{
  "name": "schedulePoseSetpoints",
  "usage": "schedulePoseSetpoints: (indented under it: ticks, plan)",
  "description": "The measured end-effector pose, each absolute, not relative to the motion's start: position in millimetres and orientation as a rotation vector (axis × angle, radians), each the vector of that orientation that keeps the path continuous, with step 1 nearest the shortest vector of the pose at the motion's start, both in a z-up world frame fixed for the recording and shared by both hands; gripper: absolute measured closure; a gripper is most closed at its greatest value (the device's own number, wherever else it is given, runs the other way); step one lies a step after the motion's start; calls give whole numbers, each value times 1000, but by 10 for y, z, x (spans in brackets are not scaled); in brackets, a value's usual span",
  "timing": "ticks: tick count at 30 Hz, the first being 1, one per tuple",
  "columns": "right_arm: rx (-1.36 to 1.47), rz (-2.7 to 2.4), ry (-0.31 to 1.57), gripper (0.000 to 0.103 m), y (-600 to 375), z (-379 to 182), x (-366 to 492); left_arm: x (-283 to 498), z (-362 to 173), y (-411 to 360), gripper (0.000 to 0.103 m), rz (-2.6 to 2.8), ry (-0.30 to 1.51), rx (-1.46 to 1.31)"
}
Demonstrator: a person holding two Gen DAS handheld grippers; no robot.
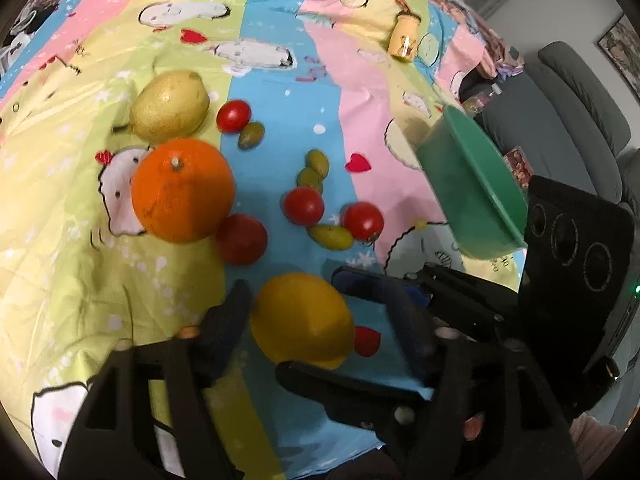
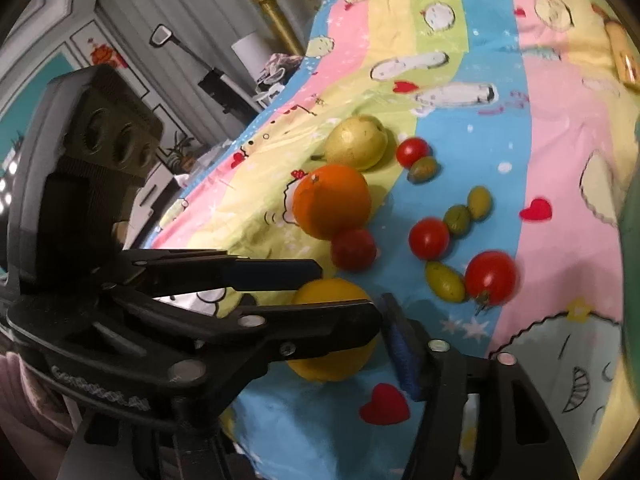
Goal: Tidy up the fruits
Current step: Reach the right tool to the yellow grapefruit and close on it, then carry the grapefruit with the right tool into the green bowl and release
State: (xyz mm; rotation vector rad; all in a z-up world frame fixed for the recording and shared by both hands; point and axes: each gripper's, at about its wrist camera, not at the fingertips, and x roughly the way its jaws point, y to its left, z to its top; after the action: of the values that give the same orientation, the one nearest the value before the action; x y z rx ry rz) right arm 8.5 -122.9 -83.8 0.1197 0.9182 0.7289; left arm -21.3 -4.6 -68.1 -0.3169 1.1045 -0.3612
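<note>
A yellow lemon [image 1: 302,320] [image 2: 328,360] lies on the striped cartoon cloth [image 1: 60,240]. My left gripper [image 1: 296,292] stands open around it, the left finger touching or nearly touching it, a gap on the right. My right gripper [image 2: 320,308] is open too; its left finger is hidden behind the left gripper's fingers [image 2: 320,316], which cross in front of the lemon. Beyond lie an orange [image 1: 182,196], a pear [image 1: 170,106], several cherry tomatoes [image 1: 304,206] and several small green fruits [image 1: 332,237]. A green bowl [image 1: 472,184] stands to the right.
A small yellow jar [image 1: 406,38] stands far back on the cloth. A grey sofa [image 1: 568,112] lies beyond the table's right edge. In the right wrist view, cabinets and a curtain [image 2: 180,20] are past the table's left edge.
</note>
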Motion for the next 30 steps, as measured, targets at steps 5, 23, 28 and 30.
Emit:
schedulePoseSetpoints:
  ticks: [5,23,28,30]
  plan:
    - [111,741,944,29,-1178,-928,65,-213,-798,-28,29,-347,1140,-320]
    - [102,725,883,47,-1197,-856,58,-228,-552,-89,45,-349,1063,-288]
    - [103,700,810,47,-1333,-621,14,-177,-313,-271,45,-383,1007,-240]
    - [104,684,781,47,-1410,-523,-3,-139,-199,-374,45,-403,982,-218]
